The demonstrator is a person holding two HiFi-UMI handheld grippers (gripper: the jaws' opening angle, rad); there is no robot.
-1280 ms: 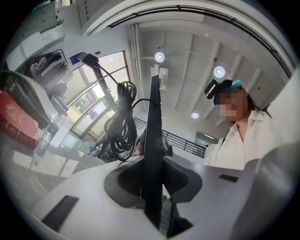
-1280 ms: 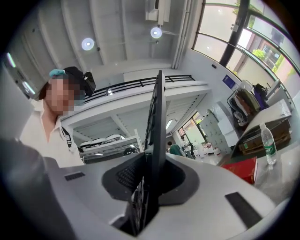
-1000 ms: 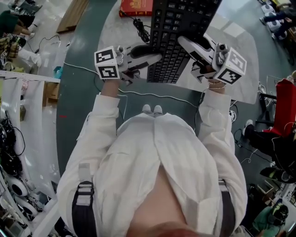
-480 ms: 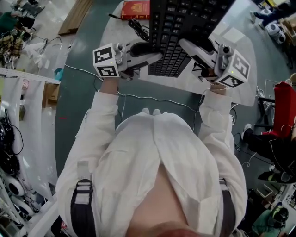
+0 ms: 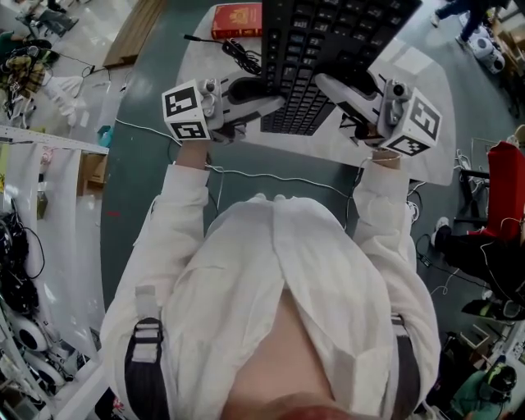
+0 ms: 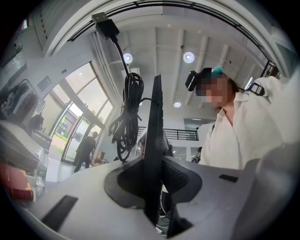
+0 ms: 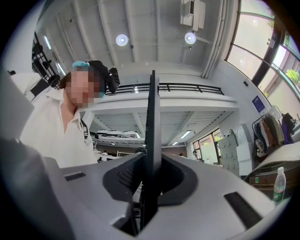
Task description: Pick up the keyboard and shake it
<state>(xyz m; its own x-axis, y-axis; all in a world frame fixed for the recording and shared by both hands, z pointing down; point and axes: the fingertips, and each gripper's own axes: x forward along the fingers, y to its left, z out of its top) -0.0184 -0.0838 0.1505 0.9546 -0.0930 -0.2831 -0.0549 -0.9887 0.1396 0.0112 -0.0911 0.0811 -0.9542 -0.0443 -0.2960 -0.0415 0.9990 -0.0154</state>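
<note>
A black keyboard [image 5: 328, 41] hangs in the air above the white table [image 5: 426, 123], held at its near end from both sides. My left gripper [image 5: 277, 94] is shut on its left edge and my right gripper [image 5: 328, 80] on its right edge. In the left gripper view the keyboard [image 6: 153, 136] runs edge-on as a thin dark slab between the pads of the left gripper [image 6: 154, 180]. Its bundled cable [image 6: 124, 117] dangles beside it. The right gripper view shows the same slab [image 7: 152, 131] clamped in the right gripper [image 7: 149, 180].
A red book [image 5: 238, 16] lies at the table's far left. The keyboard's cable [image 5: 242, 51] hangs just in front of it. A thin white wire [image 5: 279, 174] crosses the green floor near the person's feet. Red cloth [image 5: 504, 184] and clutter stand at the right.
Both grippers have risen a little with the keyboard and rolled it slightly. The cable's plug end now shows to the left of the red book.
</note>
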